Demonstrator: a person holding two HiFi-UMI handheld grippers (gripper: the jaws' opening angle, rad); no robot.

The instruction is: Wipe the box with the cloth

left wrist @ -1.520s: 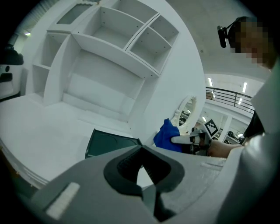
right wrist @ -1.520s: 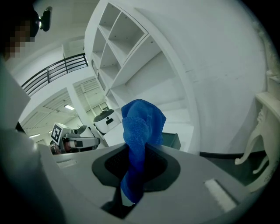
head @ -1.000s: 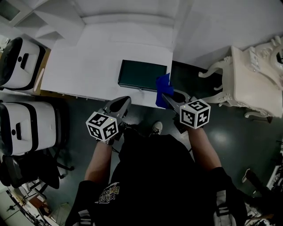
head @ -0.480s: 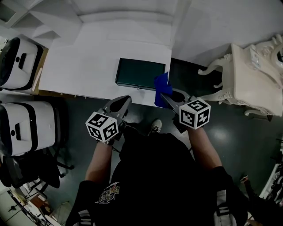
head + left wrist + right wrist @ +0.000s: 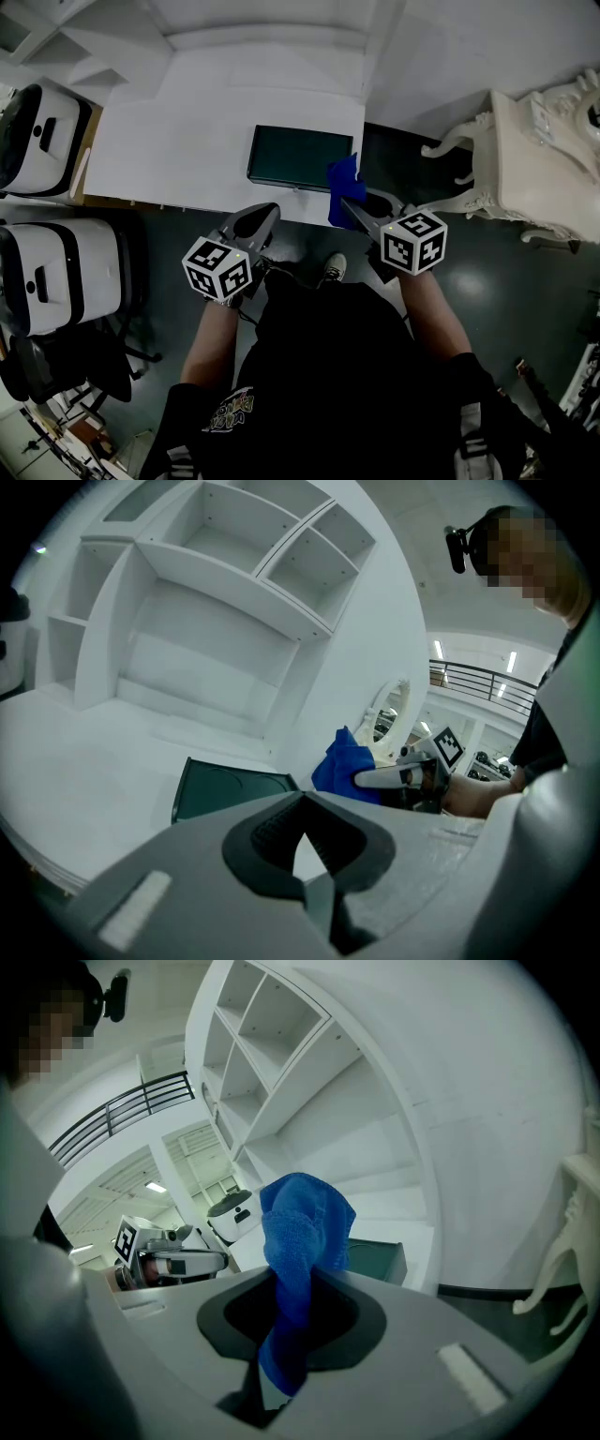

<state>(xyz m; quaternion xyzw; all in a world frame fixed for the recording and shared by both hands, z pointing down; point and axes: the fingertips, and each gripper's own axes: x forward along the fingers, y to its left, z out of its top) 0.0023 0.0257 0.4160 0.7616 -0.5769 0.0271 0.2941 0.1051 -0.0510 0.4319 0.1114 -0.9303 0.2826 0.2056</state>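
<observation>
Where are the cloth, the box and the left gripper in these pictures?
cloth (image 5: 305, 1227): right gripper view, on its bunched blue upper part.
box (image 5: 300, 157): head view, on the middle of its dark top.
left gripper (image 5: 302, 799): left gripper view, where its tips meet.

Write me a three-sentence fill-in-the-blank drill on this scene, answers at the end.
1. The right gripper is shut on a ___ cloth.
2. The dark green box lies on a ___ table.
3. The left gripper holds ___.
Answers: blue; white; nothing
</observation>
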